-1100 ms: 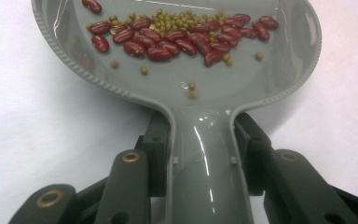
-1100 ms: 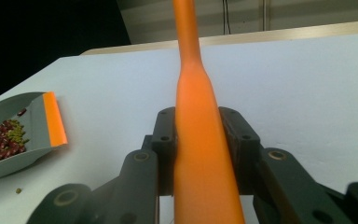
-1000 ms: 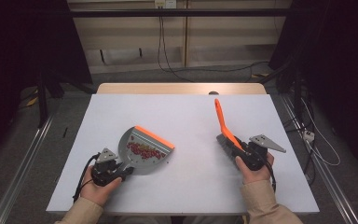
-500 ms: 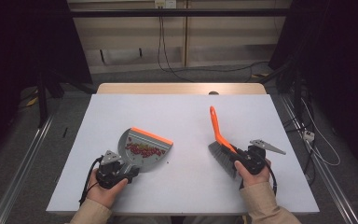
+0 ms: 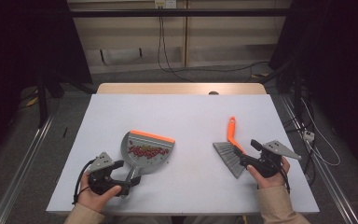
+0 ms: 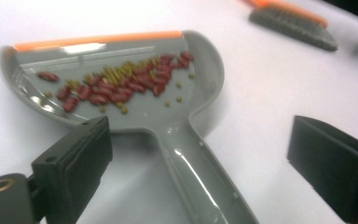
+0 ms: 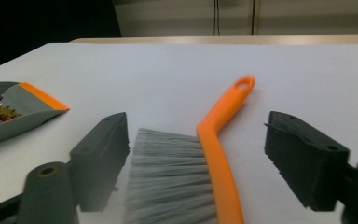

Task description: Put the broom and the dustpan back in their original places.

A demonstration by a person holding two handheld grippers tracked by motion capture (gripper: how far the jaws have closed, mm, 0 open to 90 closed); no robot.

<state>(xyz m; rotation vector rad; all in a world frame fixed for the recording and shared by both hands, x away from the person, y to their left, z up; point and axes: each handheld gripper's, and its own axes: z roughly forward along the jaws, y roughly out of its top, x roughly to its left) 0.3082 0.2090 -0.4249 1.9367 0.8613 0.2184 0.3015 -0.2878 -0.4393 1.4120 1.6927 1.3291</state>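
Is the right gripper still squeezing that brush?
Apart. In the right gripper view the brush lies on the table between the right gripper's just-opened jaws, with gaps on both sides.

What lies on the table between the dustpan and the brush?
Nothing: in the high view the stretch of white table between the dustpan and the brush is bare. The beans sit inside the dustpan.

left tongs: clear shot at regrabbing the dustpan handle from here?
Probably yes. The left tongs, which have just been opening, stand wide with the dustpan handle lying between the pads, untouched. Nothing lies between them; the brush rests far off by the right tongs.
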